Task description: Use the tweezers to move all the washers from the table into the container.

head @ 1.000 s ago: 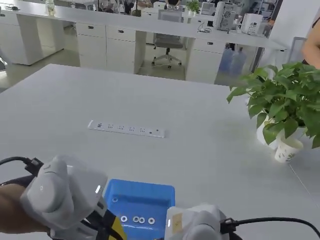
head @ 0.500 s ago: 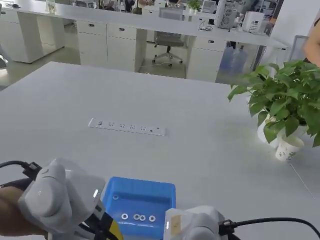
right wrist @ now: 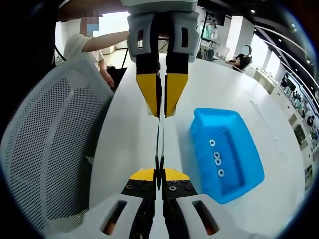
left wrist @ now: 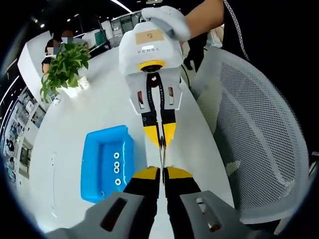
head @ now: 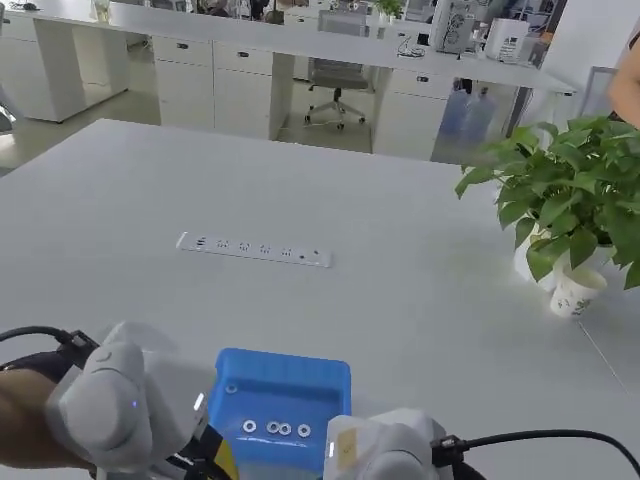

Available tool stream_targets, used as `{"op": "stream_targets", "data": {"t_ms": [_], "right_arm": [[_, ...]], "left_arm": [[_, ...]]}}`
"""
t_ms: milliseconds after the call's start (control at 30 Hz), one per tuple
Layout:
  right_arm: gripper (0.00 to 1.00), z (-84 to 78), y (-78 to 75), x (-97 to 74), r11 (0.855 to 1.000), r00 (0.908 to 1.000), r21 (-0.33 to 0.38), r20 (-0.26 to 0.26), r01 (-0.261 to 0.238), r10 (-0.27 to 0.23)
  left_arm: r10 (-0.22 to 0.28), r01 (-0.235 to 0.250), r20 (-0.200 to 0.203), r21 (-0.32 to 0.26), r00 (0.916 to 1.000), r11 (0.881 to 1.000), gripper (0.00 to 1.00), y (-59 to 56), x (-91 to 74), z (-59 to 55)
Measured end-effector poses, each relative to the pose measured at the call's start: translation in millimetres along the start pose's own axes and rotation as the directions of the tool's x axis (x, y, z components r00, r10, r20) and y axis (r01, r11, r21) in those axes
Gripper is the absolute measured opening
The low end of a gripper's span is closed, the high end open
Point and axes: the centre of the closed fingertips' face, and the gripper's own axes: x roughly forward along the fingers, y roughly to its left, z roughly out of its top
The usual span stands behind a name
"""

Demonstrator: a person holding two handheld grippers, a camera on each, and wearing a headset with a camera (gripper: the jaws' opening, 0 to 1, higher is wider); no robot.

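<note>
**Both claws on the tweezers, beside the container.** Your left claw (left wrist: 160,173) and your right claw (right wrist: 159,175) point at each other, tip to tip, over the near edge of the table (head: 400,280). Each claw has its yellow tips pressed together on one end of the tweezers (right wrist: 159,139). The tweezers are a thin metal pair that spans the short gap between the two claws.

The blue container (head: 285,385) rests on the table just beyond the tweezers. In the head view it lies between the white housings of your two claws. Four washers (head: 277,429) lie in a row on the near part of its floor, the middle two close together.

Farther out on the table lies a white power strip (head: 253,250), its long side running left to right. At the far right stands a potted plant (head: 565,195), with a paper cup (head: 577,295) just beside its pot. A white mesh chair (left wrist: 259,149) stands against the near side of the table, close to the claws.
</note>
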Motion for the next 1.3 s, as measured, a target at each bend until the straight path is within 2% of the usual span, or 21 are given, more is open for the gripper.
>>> {"op": "stream_targets", "data": {"t_ms": [167,367,567,833,1167,1300], "right_arm": [[0.04,-3.5,2.3,2.6,1.0,0.9996,-0.006,-0.028,0.0,0.0],[0.04,-10.3,13.4,10.0,1.0,0.9979,-0.016,-0.061,-0.021,0.02],[0.04,-15.6,21.5,13.0,0.999,0.9976,-0.019,-0.061,-0.033,0.032],[0.05,-21.9,23.0,17.6,0.999,0.9981,-0.035,-0.056,-0.028,0.026],[0.06,-30.3,29.0,27.1,0.997,0.9953,-0.051,-0.077,-0.063,0.059],[0.07,-27.1,27.5,24.1,0.997,0.9961,-0.042,-0.061,-0.066,0.063]], "left_arm": [[-0.002,0.002,-0.012,0.004,0.9999,1.0,0.05,-4.5,3.9,-4.7],[-0.012,0.012,-0.032,-0.019,0.9994,1.0,0.04,-15.8,15.6,-17.3],[-0.025,0.023,-0.028,-0.047,0.9993,0.999,0.04,-24.1,24.6,-25.1],[-0.023,0.021,-0.033,-0.063,0.9992,0.998,0.04,-26.7,35.5,-33.7],[-0.029,0.025,-0.045,-0.089,0.9985,0.996,0.04,-35.1,49.5,-43.8],[-0.032,0.027,-0.051,-0.095,0.9982,0.995,0.04,-36.5,49.2,-46.1]]}}
